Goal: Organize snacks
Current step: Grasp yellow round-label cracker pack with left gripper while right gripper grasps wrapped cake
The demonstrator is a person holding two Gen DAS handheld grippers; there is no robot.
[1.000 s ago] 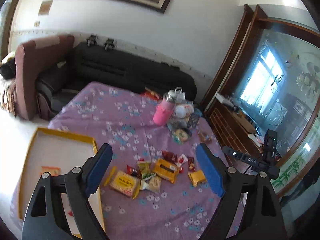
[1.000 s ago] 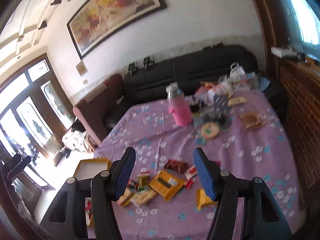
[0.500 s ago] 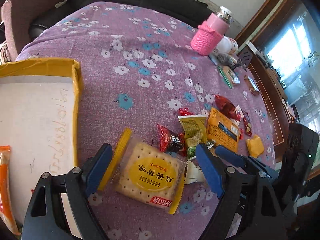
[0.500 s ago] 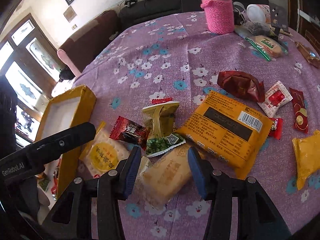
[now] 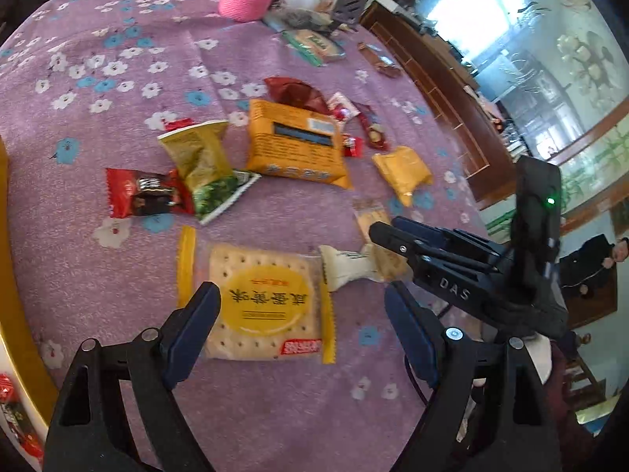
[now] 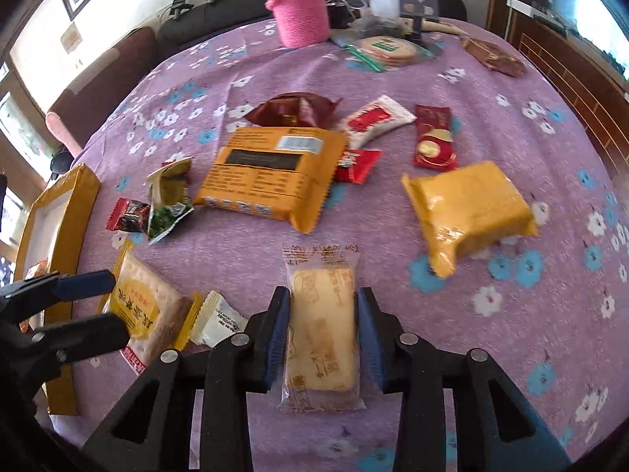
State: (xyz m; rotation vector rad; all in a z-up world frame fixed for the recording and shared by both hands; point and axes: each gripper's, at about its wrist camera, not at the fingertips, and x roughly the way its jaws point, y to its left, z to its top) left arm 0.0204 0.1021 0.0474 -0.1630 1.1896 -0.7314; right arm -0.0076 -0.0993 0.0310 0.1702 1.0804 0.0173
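Snack packets lie on a purple flowered tablecloth (image 5: 118, 118). My left gripper (image 5: 302, 314) is open, its jaws on either side of a yellow-edged cracker packet (image 5: 259, 303); it also shows in the right wrist view (image 6: 141, 306). My right gripper (image 6: 323, 314) is closed against both sides of a clear-wrapped pale cake packet (image 6: 322, 314) that lies on the cloth. A small white packet (image 6: 218, 320) lies between the two packets. A big orange packet (image 6: 271, 169), a yellow packet (image 6: 468, 204) and a green packet (image 5: 200, 157) lie further out.
A yellow-rimmed cardboard box (image 6: 59, 212) stands at the left with a few snacks inside. A pink-sleeved bottle (image 6: 298, 11), a round biscuit pack (image 6: 387, 49) and other clutter stand at the far side. A dark sofa and a wooden cabinet lie beyond.
Both grippers have come down close to the table. The left now straddles the cracker packet. The right has closed on the pale cake packet.
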